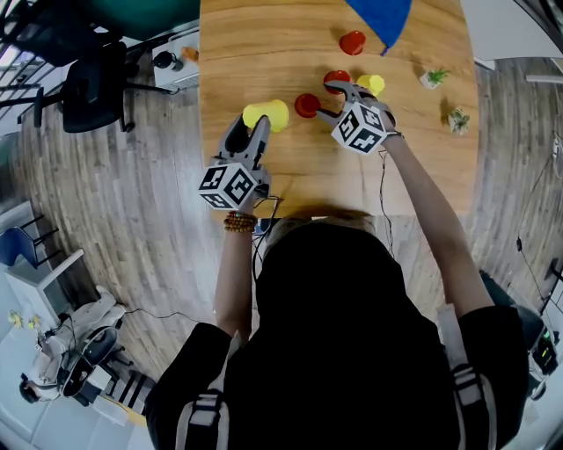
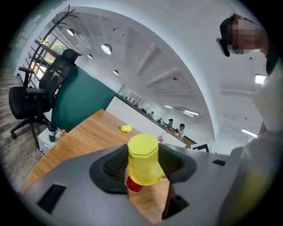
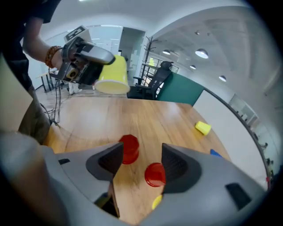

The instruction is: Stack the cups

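My left gripper [image 1: 249, 132] is shut on a yellow cup [image 1: 266, 114], held on its side just above the wooden table [image 1: 237, 53]. In the left gripper view this yellow cup [image 2: 143, 160] is pinched between both pads, with a red cup [image 2: 133, 185] showing under it. My right gripper [image 1: 327, 99] stands open and tilted down over two red cups [image 1: 307, 105] [image 1: 337, 77]. In the right gripper view one red cup [image 3: 128, 148] stands beyond the jaws and the other [image 3: 155, 173] lies below the gap, untouched. Another yellow cup [image 1: 370, 84] sits beside the right gripper.
A third red cup [image 1: 353, 42] and a blue cloth [image 1: 378, 18] lie at the far end of the table. Two small plants [image 1: 433, 77] [image 1: 457, 119] stand near the right edge. A black office chair [image 1: 88, 83] is on the floor to the left.
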The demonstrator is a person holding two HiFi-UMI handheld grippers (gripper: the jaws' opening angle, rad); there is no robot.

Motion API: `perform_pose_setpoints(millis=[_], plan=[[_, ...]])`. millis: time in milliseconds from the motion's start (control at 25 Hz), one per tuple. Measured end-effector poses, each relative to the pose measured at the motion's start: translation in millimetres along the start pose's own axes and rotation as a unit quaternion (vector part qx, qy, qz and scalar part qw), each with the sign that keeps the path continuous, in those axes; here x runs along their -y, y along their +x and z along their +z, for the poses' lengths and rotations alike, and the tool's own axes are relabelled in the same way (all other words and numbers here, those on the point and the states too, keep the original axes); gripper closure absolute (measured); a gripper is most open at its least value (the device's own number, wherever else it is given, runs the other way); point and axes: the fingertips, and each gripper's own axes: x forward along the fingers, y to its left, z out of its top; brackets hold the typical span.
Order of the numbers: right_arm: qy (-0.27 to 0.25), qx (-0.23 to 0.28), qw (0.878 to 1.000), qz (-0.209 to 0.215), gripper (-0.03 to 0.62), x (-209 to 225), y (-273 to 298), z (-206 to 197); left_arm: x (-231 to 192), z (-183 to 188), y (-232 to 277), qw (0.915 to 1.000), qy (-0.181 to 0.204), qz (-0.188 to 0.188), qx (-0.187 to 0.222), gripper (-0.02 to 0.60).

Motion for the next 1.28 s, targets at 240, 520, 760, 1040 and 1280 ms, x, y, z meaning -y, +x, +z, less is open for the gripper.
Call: perform_pose_setpoints(millis=[240, 520, 760, 1040, 1280], plan=[[0.038, -0.064, 0.995, -0.065, 0.309, 62.9, 9.6, -50.6, -0.8, -3.8, -0.3, 1.0000, 0.000, 0.002, -0.004, 0.349], [0.077, -0.065, 0.993, -0.067, 0.309, 71.0, 18.5, -49.6, 7.2, -4.8, 3.0, 0.9998, 0.018, -0.004, -0.012, 0.349], [0.079, -0.096, 0.991, -0.051, 0.335, 60.4, 28.3, -67.1, 19.4, -3.7, 21.6, 0.9981, 0.053, -0.022, -0.022, 0.349], [0.065, -0.085, 0.993, -0.049, 0.364, 39.1, 11.1, -58.9, 26.8, -4.3, 39.4, 0.9954, 0.081, -0.035, -0.035, 0.348], [0.052, -0.086, 0.994, -0.037, 0.364, 3.9, 4.9, -61.3, 32.7, -11.9, 52.9, 0.9892, 0.125, -0.049, -0.060, 0.348]])
